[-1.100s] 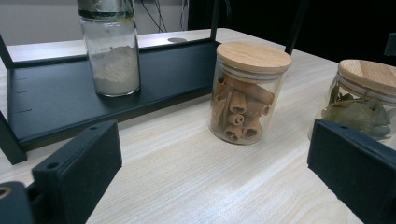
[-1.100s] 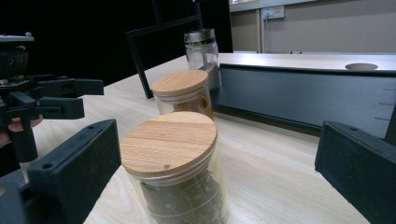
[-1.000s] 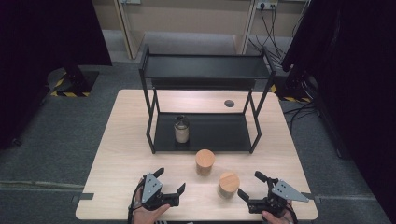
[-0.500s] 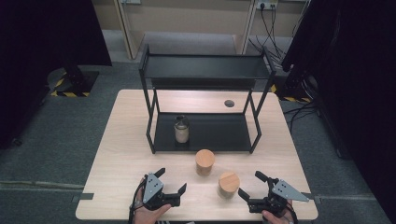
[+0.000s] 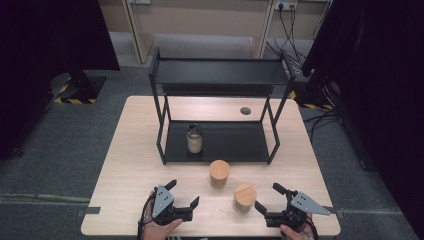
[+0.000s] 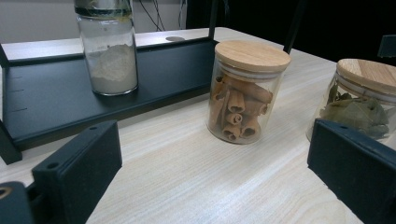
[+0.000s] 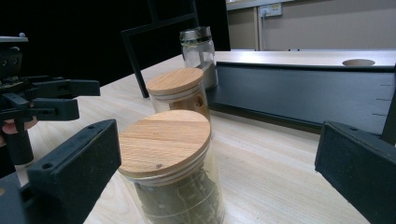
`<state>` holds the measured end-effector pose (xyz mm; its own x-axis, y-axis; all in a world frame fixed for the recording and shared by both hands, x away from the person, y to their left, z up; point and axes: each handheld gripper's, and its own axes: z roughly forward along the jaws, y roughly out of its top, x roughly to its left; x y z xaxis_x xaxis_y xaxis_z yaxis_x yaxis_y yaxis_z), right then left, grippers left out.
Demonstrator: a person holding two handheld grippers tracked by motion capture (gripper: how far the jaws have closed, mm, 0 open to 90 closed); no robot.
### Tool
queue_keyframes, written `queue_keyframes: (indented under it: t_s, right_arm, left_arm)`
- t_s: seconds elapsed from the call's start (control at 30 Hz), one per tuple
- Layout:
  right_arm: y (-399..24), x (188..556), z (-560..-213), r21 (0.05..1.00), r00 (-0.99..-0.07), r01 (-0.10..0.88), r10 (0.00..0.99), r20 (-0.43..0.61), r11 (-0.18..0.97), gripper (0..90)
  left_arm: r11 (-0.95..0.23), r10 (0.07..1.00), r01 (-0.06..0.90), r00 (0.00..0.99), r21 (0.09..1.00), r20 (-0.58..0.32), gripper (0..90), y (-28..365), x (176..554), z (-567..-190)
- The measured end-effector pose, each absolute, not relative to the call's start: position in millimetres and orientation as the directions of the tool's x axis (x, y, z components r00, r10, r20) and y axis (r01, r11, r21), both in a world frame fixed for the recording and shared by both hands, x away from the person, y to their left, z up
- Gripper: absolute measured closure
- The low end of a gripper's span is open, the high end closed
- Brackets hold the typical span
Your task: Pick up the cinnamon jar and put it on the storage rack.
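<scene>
A cinnamon-stick jar (image 5: 219,173) (image 6: 246,91) (image 7: 180,93) with a wooden lid stands on the table in front of the black shelf rack (image 5: 220,75). A bay-leaf jar (image 5: 244,198) (image 6: 362,100) (image 7: 170,172) stands to its right, nearer the front edge. On the rack's lower shelf (image 6: 56,100) stands a glass jar of white powder (image 5: 194,139) (image 6: 109,46) (image 7: 200,53). My left gripper (image 5: 184,192) (image 6: 212,156) is open at the front left, aimed at the cinnamon jar. My right gripper (image 5: 267,196) (image 7: 219,154) is open just right of the bay-leaf jar. Neither holds anything.
The wooden table (image 5: 135,160) has a round cable hole (image 5: 245,110) behind the rack. The rack's top shelf (image 5: 220,70) is bare. Dark curtains and cables surround the table. The other hand's gripper (image 7: 46,100) shows at the left of the right gripper view.
</scene>
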<state>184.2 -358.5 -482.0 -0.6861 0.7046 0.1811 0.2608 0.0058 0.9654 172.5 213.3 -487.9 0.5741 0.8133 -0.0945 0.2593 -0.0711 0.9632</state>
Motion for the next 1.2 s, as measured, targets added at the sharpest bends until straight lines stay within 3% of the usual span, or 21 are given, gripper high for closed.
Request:
queue_keyframes:
  t_s: [1.2]
  right_arm:
    - [-326, 217, -446, 0.966, -0.739, 0.234, 0.665, 0.103, 0.111, 0.7]
  left_arm:
    - [-0.056, 0.817, 0.272, 0.565, 0.961, -0.113, 2.2, 216, 173, -489]
